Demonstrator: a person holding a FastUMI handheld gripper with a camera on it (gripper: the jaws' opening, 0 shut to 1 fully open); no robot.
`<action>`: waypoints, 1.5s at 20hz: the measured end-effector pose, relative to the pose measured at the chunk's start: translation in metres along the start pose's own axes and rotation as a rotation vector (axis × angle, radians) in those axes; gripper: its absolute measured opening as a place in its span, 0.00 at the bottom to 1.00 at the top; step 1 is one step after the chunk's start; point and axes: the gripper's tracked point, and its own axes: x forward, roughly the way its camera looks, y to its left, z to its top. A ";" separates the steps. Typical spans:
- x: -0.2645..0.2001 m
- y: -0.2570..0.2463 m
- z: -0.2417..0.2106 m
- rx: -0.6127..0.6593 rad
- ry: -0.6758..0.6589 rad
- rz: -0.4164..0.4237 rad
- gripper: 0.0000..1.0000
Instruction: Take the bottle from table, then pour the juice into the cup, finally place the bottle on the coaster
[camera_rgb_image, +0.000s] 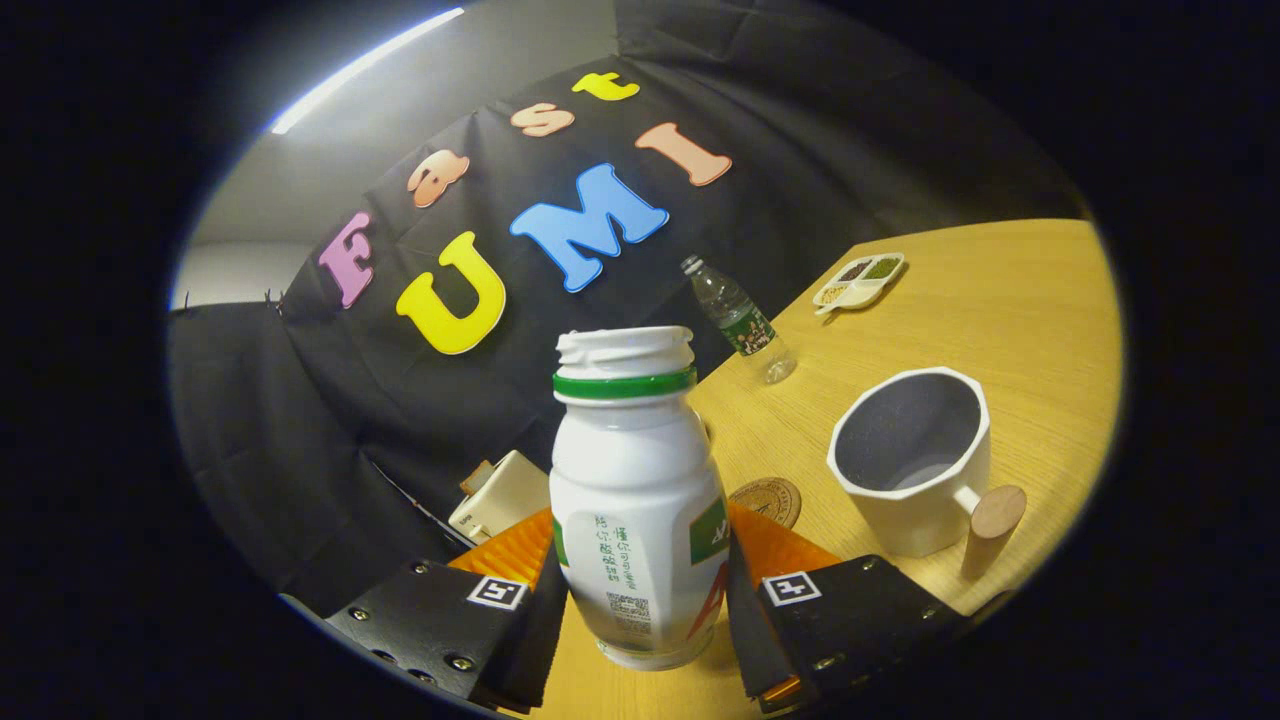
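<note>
We see a glossy white plastic bottle (637, 510), a matt cup (912, 470) with a smooth wooden handle, a wood-grain tabletop (1000, 330), and a clear plastic water bottle (740, 320).

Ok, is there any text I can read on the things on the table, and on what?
White bottle, held between the fingers of the gripper: label print too small to read.
Clear bottle beyond it: label too blurred.
Coaster: emblem too small.
Cup: none.
</note>
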 end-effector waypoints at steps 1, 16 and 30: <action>0.000 -0.001 0.000 -0.044 -0.003 -0.008 0.71; -0.003 -0.014 0.019 -0.556 -0.078 -0.104 0.71; 0.012 -0.004 0.037 -0.588 -0.110 -0.098 0.71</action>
